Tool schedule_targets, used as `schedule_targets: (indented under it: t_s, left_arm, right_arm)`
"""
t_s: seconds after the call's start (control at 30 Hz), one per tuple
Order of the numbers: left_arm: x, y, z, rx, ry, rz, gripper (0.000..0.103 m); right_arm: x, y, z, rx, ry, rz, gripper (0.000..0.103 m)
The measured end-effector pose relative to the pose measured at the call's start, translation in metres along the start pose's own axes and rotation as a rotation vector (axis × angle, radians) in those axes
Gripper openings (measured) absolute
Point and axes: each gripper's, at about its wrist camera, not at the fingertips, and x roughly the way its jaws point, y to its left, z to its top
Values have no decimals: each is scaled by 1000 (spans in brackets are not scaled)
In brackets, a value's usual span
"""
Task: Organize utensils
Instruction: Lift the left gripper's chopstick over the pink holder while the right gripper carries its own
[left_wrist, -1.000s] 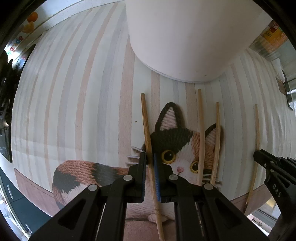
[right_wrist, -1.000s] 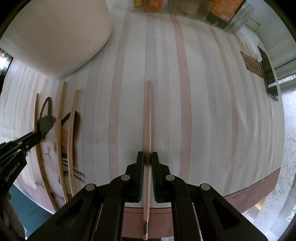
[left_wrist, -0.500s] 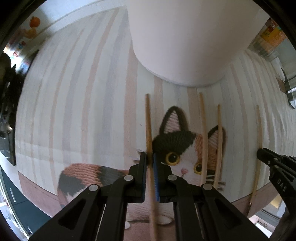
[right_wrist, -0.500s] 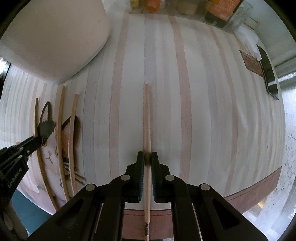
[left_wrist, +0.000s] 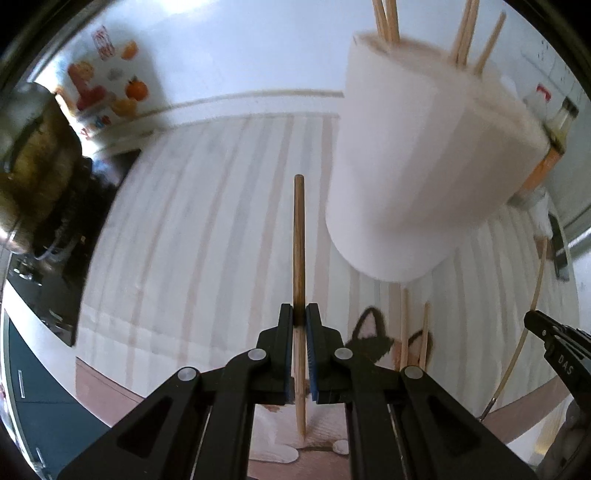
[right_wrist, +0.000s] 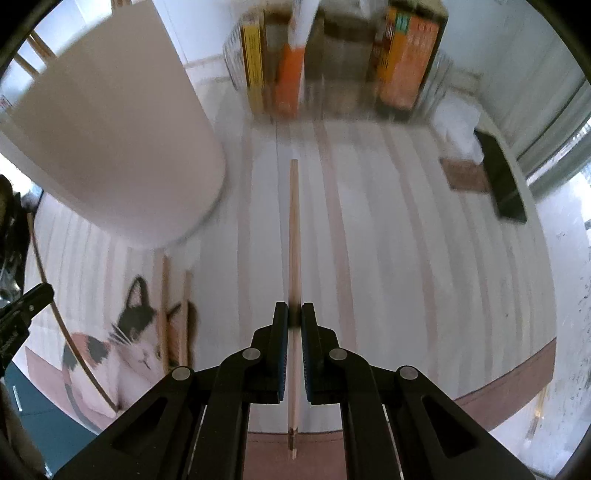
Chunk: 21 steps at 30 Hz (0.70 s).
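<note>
Left wrist view shows the left gripper (left_wrist: 300, 321) clamped on a darker chopstick (left_wrist: 298, 236), gripped low on its shaft so that most of its length sticks out past the jaws toward the far side, with the white holder (left_wrist: 417, 162) just to the right and several sticks (left_wrist: 461, 33) already poking from its top; right wrist view shows the right gripper (right_wrist: 294, 321) pinched on a paler chopstick (right_wrist: 293, 229) in much the same way, the holder (right_wrist: 110, 122) standing to the left of it. Two more loose chopsticks (left_wrist: 415, 332) lie on the striped cat-print cloth (left_wrist: 207, 221) near the holder's base, and a thin curved stick (left_wrist: 532, 295) lies further right, close beside the right gripper.

Both views are smeared with motion; that suggests a fast swing, and the long free ends could strike the holder's wall or rim and twist in the pads, since each hold is a narrow pinch on a smooth round shaft. Both grippers are likely heading for the same opening; the two held sticks could cross or knock each other; the sticks already inside could block entry, and a hard push might tip the holder. A release before the tip is well inside would let the chopstick fall back on the cloth.
</note>
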Motion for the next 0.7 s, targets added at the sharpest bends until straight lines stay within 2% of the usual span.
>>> schedule_targets:
  t_s: [0.27, 0.43, 0.7]
  left_arm:
    - [-36, 16, 17, -30, -106, 25, 4]
    - [-56, 25, 32, -62, -159, 16, 4]
    - [-117, 47, 58, -112, -276, -9, 4]
  right_arm:
    - [-34, 2, 14, 6, -129, 21, 7]
    - [-55, 2, 24, 14, -193, 43, 7]
    - [-100, 10, 52, 25, -297, 108, 7]
